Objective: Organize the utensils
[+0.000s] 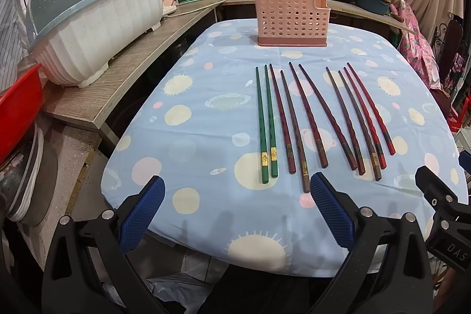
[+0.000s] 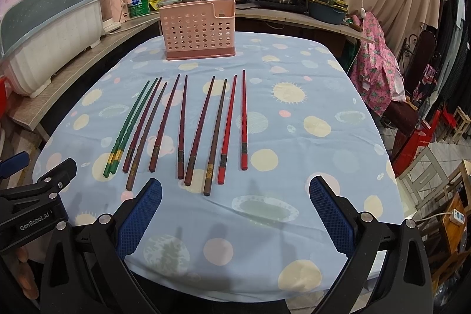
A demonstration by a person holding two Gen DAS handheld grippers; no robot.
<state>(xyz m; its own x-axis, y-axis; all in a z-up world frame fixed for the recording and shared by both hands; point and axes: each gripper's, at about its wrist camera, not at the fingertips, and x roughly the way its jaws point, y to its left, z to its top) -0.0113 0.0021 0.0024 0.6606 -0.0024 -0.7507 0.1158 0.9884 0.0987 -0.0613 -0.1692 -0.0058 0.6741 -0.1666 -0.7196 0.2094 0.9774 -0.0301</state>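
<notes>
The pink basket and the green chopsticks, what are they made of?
The pink basket looks like moulded plastic: thin matte walls, neat rows of round holes, and a darker pink base. The green chopsticks have a smooth, slightly shiny green coat with a gold band near the thick end. That could be lacquered wood or plastic; the pictures cannot settle which.

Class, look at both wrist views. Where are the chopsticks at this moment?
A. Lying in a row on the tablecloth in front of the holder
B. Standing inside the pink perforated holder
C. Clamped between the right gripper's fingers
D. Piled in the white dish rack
A: the chopsticks lie side by side on the tablecloth, short of the pink holder; both grippers are open and hold nothing.
</notes>
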